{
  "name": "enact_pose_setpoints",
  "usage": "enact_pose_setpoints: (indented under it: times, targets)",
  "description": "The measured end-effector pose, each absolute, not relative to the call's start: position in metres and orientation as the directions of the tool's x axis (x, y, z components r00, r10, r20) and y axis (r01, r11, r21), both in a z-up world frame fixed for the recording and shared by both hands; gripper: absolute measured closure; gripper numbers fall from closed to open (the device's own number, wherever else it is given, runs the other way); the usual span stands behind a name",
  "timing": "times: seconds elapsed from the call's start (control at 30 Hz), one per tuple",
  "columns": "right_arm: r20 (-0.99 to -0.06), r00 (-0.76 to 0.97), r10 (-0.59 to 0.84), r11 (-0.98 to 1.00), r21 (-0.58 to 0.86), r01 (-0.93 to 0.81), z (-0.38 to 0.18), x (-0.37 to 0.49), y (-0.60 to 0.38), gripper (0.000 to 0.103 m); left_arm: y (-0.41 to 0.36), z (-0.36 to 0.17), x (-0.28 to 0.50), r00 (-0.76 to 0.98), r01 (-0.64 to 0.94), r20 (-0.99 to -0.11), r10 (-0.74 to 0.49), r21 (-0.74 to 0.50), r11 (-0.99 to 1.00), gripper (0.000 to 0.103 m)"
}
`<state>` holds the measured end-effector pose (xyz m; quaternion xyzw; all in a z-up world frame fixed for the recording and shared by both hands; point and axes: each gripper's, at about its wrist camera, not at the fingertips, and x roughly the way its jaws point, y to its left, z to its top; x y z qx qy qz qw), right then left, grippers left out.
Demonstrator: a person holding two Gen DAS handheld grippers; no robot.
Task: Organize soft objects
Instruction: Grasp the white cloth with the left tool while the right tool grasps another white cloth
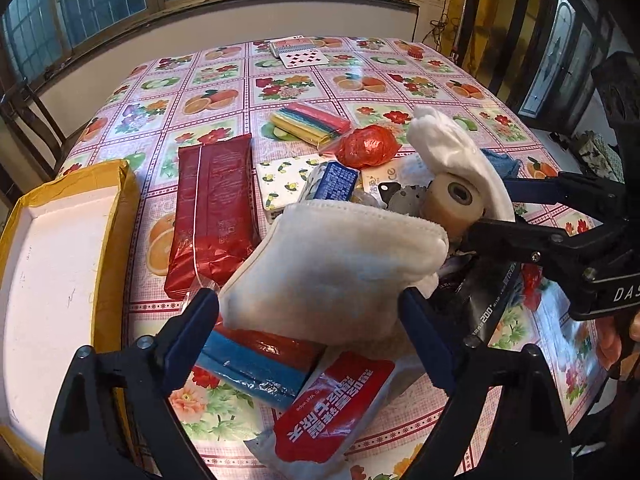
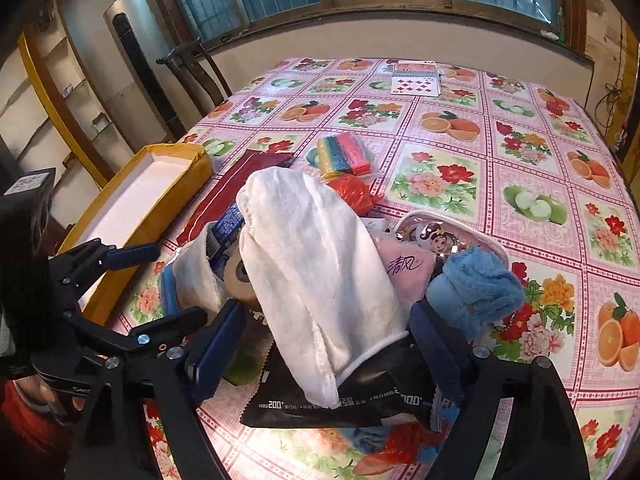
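On the worktop (image 1: 224,80), which wears a pink cloth printed with fruit and flowers, a heap of small things lies in the middle, and both tongs stand over it. The left tongs (image 1: 310,320) are spread wide, one blue finger on each side of a folded white cloth (image 1: 332,268); the cloth sits between them, but I cannot tell if the pads touch it. The right tongs (image 2: 324,320) are also spread, with a second white cloth (image 2: 308,256) draped over the heap between their fingers — again, contact is not clear. Under this cloth there is a roll of tape (image 1: 454,196) and a black packet (image 2: 360,396). A fluffy blue cloth (image 2: 480,284) rests just beside the right finger of the right tongs, next to a pink tissue pack (image 2: 404,264). Beside the heap lie a long red packet (image 1: 212,212), a red wet-wipe pouch (image 1: 332,408), a crumpled red bag (image 1: 368,146) and a pack of rainbow-coloured cloths (image 1: 308,122). A yellow box (image 1: 116,208) with a white inside stands at the left edge of the worktop, well apart from the white cloths. Playing cards (image 1: 302,58) lie at the far side.
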<state>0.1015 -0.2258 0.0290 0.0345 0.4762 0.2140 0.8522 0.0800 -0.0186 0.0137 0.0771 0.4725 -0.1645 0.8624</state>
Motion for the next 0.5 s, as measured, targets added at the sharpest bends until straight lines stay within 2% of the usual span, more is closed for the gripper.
enact_pose_setpoints:
  times: [0.03, 0.07, 0.1, 0.2, 0.27, 0.33, 0.4, 0.5]
  targets:
    - [-0.791, 0.431, 0.434, 0.891, 0.305, -0.337, 0.028, 0.102, -0.227, 0.042, -0.019, 0.013, 0.08, 0.492, 0.364, -0.843, -0.216, -0.026, 0.931, 0.019]
    - [-0.79, 0.408, 0.457, 0.88, 0.333, -0.339, 0.026, 0.103, -0.227, 0.052, -0.02, 0.012, 0.082, 0.481, 0.372, -0.847, -0.225, -0.035, 0.928, 0.027]
    - [-0.796, 0.394, 0.459, 0.878, 0.338, -0.339, 0.024, 0.104, -0.225, 0.055, -0.02, 0.011, 0.083, 0.468, 0.377, -0.852, -0.236, -0.049, 0.925, 0.041]
    - [-0.811, 0.382, 0.443, 0.883, 0.322, -0.341, 0.017, 0.105, -0.223, 0.077, -0.021, 0.005, 0.087, 0.419, 0.385, -0.869, -0.263, -0.092, 0.918, 0.058]
    - [-0.794, 0.395, 0.462, 0.879, 0.351, -0.322, 0.016, 0.105, -0.229, 0.087, -0.021, 0.001, 0.088, 0.4, 0.393, -0.874, -0.276, -0.108, 0.913, 0.068]
    - [-0.785, 0.412, 0.462, 0.882, 0.357, -0.309, 0.018, 0.104, -0.234, 0.095, -0.019, 0.001, 0.087, 0.39, 0.389, -0.872, -0.295, -0.134, 0.912, 0.073]
    - [-0.777, 0.426, 0.462, 0.883, 0.361, -0.299, 0.02, 0.101, -0.239, 0.096, -0.017, 0.003, 0.086, 0.386, 0.386, -0.872, -0.301, -0.143, 0.911, 0.082]
    - [-0.747, 0.452, 0.488, 0.872, 0.388, -0.299, 0.028, 0.092, -0.246, 0.097, -0.015, 0.009, 0.084, 0.404, 0.381, -0.868, -0.29, -0.129, 0.916, 0.089]
